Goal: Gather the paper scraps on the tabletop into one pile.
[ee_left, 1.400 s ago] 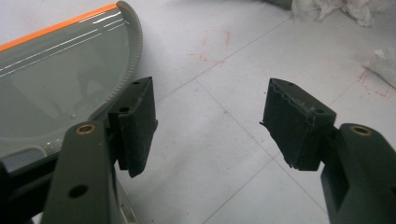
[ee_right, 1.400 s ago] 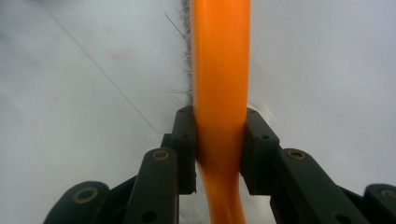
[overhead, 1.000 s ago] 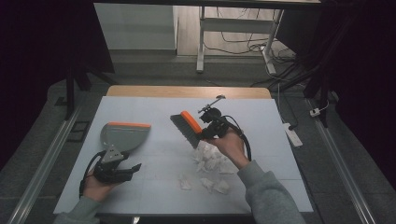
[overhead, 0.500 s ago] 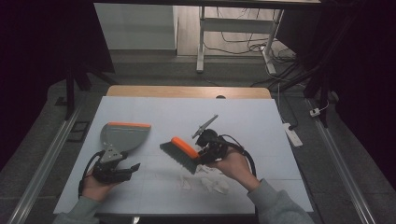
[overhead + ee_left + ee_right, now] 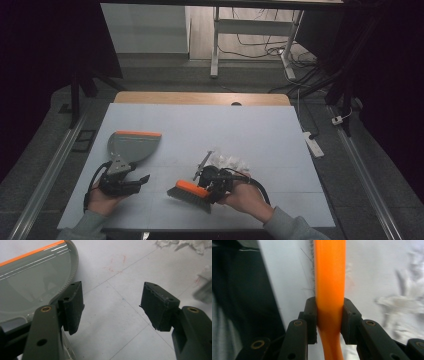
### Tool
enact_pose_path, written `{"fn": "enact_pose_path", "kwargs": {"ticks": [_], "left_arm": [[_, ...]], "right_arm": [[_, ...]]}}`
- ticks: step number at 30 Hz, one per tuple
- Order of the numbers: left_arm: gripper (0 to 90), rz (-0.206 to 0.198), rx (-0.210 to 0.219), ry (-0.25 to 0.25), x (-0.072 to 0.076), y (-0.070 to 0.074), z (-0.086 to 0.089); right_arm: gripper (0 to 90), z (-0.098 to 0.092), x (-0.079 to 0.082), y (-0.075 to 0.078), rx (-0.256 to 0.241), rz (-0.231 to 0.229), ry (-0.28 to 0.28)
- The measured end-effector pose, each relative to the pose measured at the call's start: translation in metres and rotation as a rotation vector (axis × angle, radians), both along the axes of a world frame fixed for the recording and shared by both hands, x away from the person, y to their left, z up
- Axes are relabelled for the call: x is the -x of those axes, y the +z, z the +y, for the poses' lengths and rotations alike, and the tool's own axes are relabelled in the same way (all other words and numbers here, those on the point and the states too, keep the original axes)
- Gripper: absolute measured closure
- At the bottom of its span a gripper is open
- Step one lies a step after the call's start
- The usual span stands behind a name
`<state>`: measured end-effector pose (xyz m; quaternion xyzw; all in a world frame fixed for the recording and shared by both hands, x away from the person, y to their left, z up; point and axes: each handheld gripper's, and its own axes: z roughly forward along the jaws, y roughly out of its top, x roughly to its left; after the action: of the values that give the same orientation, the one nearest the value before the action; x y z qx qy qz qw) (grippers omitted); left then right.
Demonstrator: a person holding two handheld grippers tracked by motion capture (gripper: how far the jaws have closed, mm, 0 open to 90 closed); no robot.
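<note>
A grey dustpan (image 5: 134, 145) with an orange lip lies at the table's left. My left gripper (image 5: 123, 182) sits at its handle end, open; in the left gripper view the dustpan (image 5: 30, 285) lies left of the left gripper (image 5: 112, 302), with bare table between the jaws. My right gripper (image 5: 214, 181) is shut on an orange-backed brush (image 5: 192, 190), whose grey bristles point at the table's near edge. In the right gripper view the right gripper (image 5: 329, 312) clamps the brush (image 5: 329, 275). White paper scraps (image 5: 230, 161) lie just behind the right gripper.
The white table top (image 5: 260, 125) has a wooden strip (image 5: 200, 98) along its far edge. More scraps (image 5: 185, 243) lie ahead of the left gripper. A power strip (image 5: 313, 143) lies on the floor at the right, with cables behind.
My right gripper has carried the brush from behind the paper scraps towards the near edge and to the left, turning its bristles down. The left gripper and dustpan have stayed put.
</note>
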<state>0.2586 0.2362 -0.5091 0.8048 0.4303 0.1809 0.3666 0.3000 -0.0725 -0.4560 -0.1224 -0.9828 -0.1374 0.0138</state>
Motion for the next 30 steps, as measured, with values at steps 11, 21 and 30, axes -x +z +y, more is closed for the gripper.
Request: {"fn": "enact_pose_path", "kwargs": {"ticks": [11,21,30], "left_arm": [[35.6,0.004,-0.002,0.003,-0.001,-0.001,0.001],[35.6,0.000,-0.004,0.002,0.000,0.000,0.001],[35.6,0.002,-0.005,0.004,-0.001,-0.001,-0.001]], "right_arm": [[69.9,-0.042,-0.039,0.021,-0.048,-0.108,-0.178],[69.9,-0.079,-0.020,0.058,-0.122,-0.132,-0.141],[70.0,-0.096,0.013,0.021,0.032,-0.038,0.023]]}}
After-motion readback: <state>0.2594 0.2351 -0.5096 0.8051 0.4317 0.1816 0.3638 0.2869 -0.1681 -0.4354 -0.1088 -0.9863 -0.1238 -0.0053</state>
